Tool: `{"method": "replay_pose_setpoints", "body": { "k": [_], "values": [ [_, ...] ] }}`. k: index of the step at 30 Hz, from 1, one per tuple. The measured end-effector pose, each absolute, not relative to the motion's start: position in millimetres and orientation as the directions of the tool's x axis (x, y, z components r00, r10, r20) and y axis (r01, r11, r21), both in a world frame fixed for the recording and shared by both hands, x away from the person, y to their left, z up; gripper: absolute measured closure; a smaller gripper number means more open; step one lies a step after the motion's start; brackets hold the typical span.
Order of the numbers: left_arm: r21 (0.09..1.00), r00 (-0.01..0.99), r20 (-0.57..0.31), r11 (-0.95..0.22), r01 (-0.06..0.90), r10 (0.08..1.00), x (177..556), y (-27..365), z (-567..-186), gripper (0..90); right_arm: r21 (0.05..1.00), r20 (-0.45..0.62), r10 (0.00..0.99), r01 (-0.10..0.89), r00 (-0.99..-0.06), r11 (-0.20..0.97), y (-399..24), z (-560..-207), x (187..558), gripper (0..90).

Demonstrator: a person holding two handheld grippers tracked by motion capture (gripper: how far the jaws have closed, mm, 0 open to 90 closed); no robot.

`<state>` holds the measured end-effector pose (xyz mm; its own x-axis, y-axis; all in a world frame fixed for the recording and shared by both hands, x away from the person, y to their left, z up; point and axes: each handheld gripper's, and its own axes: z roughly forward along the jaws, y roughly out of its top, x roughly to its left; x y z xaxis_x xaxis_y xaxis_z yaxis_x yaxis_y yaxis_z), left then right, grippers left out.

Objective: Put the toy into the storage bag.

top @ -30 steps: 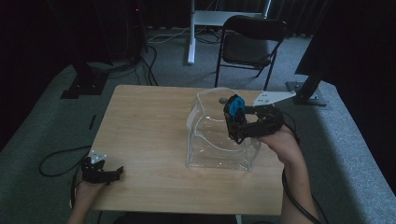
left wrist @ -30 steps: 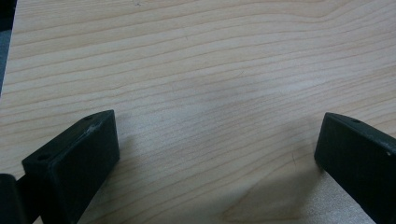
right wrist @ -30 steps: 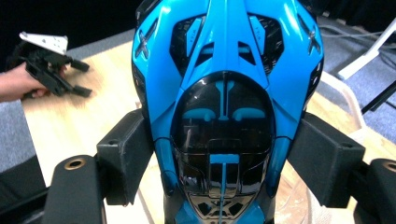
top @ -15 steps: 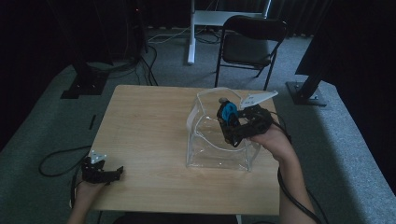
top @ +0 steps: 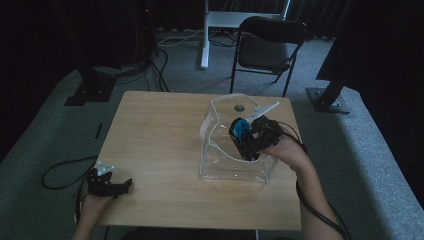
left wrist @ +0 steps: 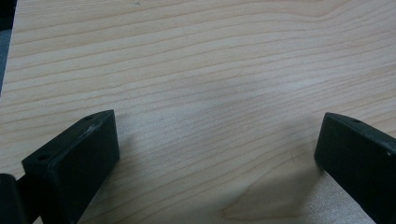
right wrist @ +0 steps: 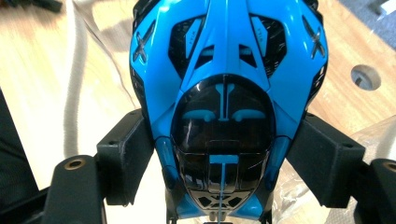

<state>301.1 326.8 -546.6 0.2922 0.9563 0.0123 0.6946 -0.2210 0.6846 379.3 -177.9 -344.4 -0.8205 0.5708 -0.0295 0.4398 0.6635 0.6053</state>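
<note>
Over the open mouth of the clear plastic bag (top: 235, 155), the right gripper (top: 243, 134) is carrying a blue toy car (right wrist: 227, 93), its jaws pressing on the car's two flanks so that the body sits squarely between them. Gripping across the narrow width, rather than nose to tail, is probably what is letting the car go in lengthwise through the bag's opening. The bag is standing upright on the right half of the wooden table (top: 160, 145), with its white-edged rim (top: 207, 131) spread apart (handy, since nothing is holding it open). Judging by the pose, the hand is lowering the car into the bag, and the car is not yet resting on the bottom.

Near the table's front left corner, the left gripper (top: 111, 186) is idling low over bare wood, its jaws standing wide with nothing between them. It is well apart from the bag, likely parked there to keep out of the way.
</note>
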Motion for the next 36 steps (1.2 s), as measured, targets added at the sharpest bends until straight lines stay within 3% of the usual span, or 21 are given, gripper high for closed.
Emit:
{"method": "replay_pose_setpoints", "body": {
  "k": [12,36],
  "values": [
    [0.685,0.300,0.012,-0.226,0.693,0.954,302,327,-547,0.3,0.525,-0.078,0.542,0.427,-0.837,0.736,-166,-350,385,24.8],
    [0.684,0.303,0.012,-0.229,0.692,0.953,302,327,-547,0.3,0.269,-0.143,0.325,0.280,-0.935,0.922,-134,-366,387,24.5]
  ]
}}
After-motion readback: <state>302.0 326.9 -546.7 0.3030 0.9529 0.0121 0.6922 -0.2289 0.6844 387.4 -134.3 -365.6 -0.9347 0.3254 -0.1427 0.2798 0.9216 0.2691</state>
